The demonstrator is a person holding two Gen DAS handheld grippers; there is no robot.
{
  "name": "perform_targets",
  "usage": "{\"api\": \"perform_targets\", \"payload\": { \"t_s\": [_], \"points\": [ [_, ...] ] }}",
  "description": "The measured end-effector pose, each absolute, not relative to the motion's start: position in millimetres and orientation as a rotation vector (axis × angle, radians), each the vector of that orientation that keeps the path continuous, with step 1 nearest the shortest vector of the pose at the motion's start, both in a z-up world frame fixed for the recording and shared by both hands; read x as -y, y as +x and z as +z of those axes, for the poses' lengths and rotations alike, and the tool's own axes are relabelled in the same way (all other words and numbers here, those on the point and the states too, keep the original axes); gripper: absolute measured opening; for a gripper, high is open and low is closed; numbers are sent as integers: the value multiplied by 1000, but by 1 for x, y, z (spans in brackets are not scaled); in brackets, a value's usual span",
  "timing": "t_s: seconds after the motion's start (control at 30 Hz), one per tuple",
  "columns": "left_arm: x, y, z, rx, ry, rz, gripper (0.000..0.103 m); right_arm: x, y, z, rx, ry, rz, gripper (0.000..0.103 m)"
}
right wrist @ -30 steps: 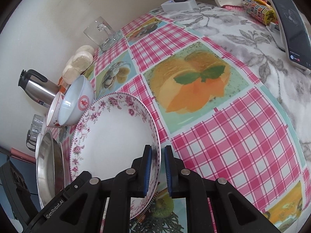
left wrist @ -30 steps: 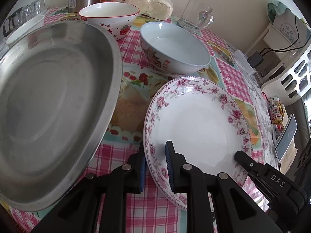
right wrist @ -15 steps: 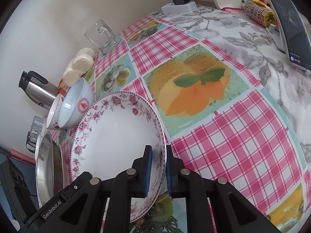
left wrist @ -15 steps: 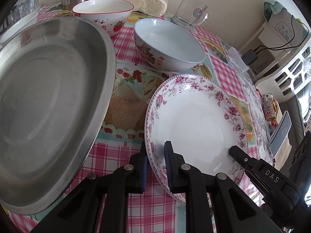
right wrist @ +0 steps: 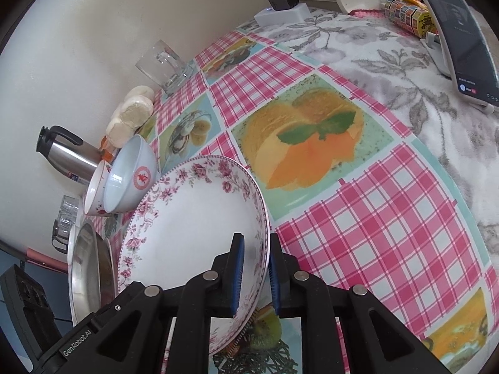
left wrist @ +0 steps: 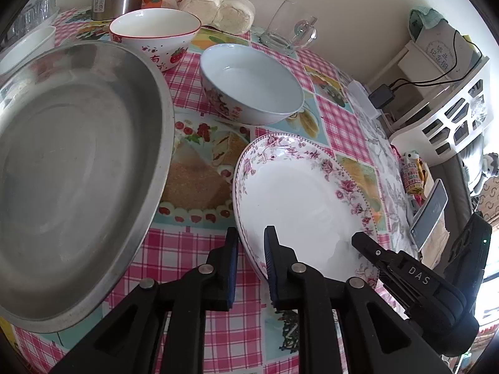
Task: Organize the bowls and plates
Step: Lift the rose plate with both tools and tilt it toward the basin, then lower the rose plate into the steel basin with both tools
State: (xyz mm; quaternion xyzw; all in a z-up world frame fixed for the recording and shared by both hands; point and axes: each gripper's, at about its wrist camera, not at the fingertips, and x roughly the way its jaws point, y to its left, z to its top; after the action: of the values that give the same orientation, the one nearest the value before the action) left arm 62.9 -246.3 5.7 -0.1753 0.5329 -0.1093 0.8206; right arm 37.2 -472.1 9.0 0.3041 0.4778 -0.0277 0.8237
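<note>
Left wrist view. The left hand-held gripper (left wrist: 251,260) is clenching the near-left rim of the floral plate (left wrist: 299,199), one blue ribbed pad lying under the rim and the other on its inner face. The right hand-held gripper (left wrist: 361,243) is reaching in from the lower right and meeting the opposite rim, so the plate is being carried from two sides, probably because a wide, shallow, glazed dish would tip in a single pinch. The plate is sitting tilted, just above the tabletop (left wrist: 193,261), beside the large steel pan (left wrist: 75,168). The pan is dull, brushed metal with a rolled rim. Behind the plate, the pale blue bowl (left wrist: 249,90) and the strawberry bowl (left wrist: 156,39) are standing upright near each other, both smooth, glossy ceramic. The tabletop is wearing a slick oilcloth in pink check with fruit panels.

Right wrist view. The right hand-held gripper (right wrist: 254,268) is grasping the floral plate (right wrist: 193,224) at its right edge, with the thin rim standing between the two pads. The plate is leaning steeply here, its pink rose border facing the camera. Beyond it, the pale blue bowl (right wrist: 132,180) is appearing just in front of the strawberry bowl (right wrist: 95,193); whether they are touching cannot be told. The steel pan (right wrist: 90,268) is lying at the left edge.
</note>
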Motion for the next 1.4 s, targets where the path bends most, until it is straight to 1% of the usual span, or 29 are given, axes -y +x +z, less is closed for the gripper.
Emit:
{"api": "perform_targets", "payload": {
  "t_s": [0.3,0.63,0.9,1.4],
  "points": [
    [249,63,13,-1123,-373,-262,19,479,34,11,-1002,669,-62,16],
    [249,57,39,-1047,-384,-297,19,479,26,44,-877,645,-51,16],
    [228,53,63,-982,-428,-311,19,465,22,73,-775,614,-5,16],
    [171,48,101,-887,-468,-302,19,407,20,114,-678,537,40,16]
  ]
}}
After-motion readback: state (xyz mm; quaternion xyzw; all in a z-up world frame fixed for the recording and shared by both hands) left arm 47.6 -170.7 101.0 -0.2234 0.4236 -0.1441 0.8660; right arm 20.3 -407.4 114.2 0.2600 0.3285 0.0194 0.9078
